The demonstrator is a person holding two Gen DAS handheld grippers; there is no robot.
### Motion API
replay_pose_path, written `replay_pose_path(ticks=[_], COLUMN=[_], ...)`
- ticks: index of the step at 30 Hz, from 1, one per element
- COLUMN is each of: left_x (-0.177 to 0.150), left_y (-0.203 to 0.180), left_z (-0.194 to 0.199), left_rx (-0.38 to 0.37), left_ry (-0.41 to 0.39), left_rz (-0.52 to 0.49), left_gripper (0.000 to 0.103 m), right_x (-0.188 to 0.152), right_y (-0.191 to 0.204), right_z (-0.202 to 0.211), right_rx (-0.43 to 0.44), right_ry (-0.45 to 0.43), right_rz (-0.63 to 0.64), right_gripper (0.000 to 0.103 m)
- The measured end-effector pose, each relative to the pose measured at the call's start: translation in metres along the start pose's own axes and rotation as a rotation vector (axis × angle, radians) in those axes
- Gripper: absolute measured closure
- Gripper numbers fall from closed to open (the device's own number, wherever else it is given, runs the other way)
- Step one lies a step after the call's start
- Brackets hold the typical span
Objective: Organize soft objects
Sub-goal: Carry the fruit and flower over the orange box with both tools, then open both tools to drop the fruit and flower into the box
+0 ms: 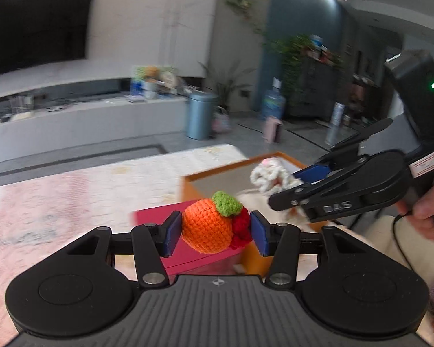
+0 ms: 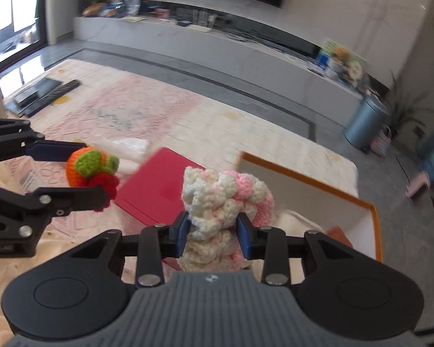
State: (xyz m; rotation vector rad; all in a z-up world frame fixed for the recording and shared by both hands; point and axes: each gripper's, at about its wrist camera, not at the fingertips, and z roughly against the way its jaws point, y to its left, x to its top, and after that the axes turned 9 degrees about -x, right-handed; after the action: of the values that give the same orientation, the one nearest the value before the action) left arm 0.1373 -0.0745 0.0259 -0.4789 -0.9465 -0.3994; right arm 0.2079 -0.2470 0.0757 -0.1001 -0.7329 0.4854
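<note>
**Right wrist view: both toys held, box ahead to the right**

Right wrist view shows our right gripper (image 2: 213,232) with jaws partly closed on the cream-and-pink knit (image 2: 225,199), which stands upright between the pads and bulges above them. We judge the orange-rimmed box (image 2: 370,211), at right centre, to be the target; it lies just beyond this knit, so this hand is nearer. Our left gripper (image 1: 215,231) pinches the crochet orange (image 1: 208,225) sideways, jaws about half open, over the red lid (image 1: 188,257).
</note>
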Motion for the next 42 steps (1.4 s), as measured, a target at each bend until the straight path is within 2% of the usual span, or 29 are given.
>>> replay_pose_path(ticks=[5,9,15,24,32,35,38,42], left_x=[0.018,0.029,0.028,0.012,0.007,0.002,0.001,0.003], left_y=[-0.032,-0.050,-0.067,-0.070,-0.059,-0.054,-0.053,-0.054], left_z=[-0.054,-0.091,-0.142,-0.194,-0.212,-0.218,-0.221,-0.219], left_rx=[-0.057,-0.106,-0.143,-0.157,-0.132,-0.125,-0.107,-0.091], left_ry=[0.086,0.133,0.221,0.324,0.388,0.408,0.423,0.426], left_rz=[-0.078,-0.106,-0.145,-0.131,-0.157,-0.139,-0.133,-0.130], left_gripper=[0.045,0.045,0.045,0.045,0.045,0.045,0.045,0.044], right_x=[-0.025,-0.041,-0.056,-0.064,-0.074,-0.078,-0.081,-0.078], right_y=[-0.041,-0.076,-0.106,-0.118,-0.129,-0.133,-0.130,-0.127], right_z=[-0.017,-0.038,-0.067,-0.101,-0.129,-0.138,-0.142,-0.138], right_rx=[-0.124,-0.174,-0.241,-0.189,-0.129,-0.113,-0.116,-0.126], right_ry=[0.028,0.079,0.129,0.201,0.298,0.328,0.328,0.325], right_rz=[-0.047,-0.139,-0.169,-0.181,-0.212,-0.233,-0.230,-0.217], right_gripper=[0.068,0.067,0.065,0.063,0.062,0.061,0.061,0.056])
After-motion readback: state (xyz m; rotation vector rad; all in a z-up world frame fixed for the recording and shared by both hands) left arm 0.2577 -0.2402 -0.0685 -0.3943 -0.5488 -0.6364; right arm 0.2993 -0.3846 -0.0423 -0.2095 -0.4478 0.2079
